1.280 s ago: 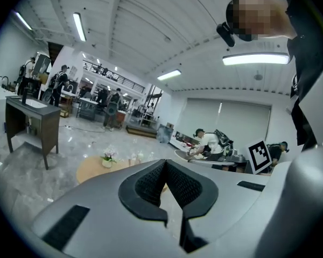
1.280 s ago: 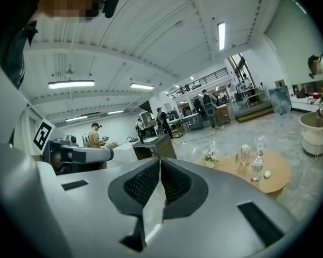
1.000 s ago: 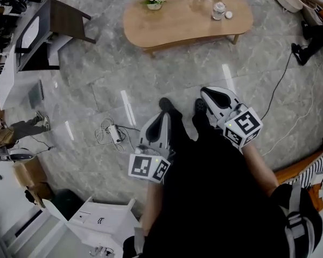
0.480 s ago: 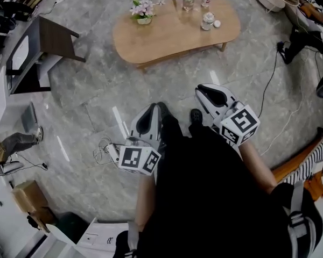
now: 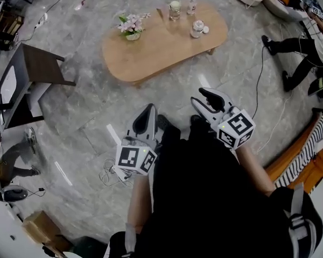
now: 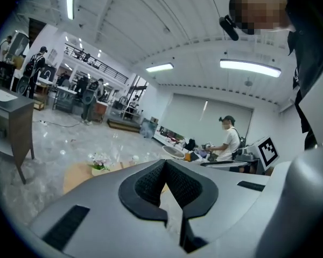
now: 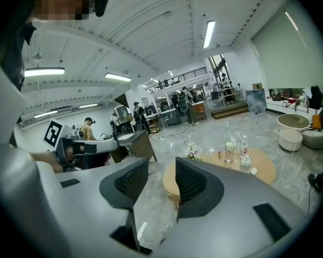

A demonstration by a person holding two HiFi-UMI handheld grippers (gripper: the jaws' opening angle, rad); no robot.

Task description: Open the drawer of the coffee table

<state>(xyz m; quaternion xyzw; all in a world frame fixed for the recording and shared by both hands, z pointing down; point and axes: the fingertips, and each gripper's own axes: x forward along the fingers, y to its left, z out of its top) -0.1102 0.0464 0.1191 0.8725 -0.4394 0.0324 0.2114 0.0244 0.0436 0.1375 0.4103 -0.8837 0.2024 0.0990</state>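
Oval wooden surface point(image 5: 161, 44): stands on the grey floor point(image 5: 81, 117), carries a flower pot point(image 5: 132, 27) and bottles point(image 5: 192, 4); drawer not visible from here. Left tool point(image 5: 148, 109): well short of the surface's near edge, jaws pressed together, empty. Right tool point(image 5: 200, 97): likewise short of that edge, jaws opening, nothing between them.

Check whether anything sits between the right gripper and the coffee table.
Nothing visible does: only floor separates the right gripper, its jaws opening with nothing between them, from the coffee table.
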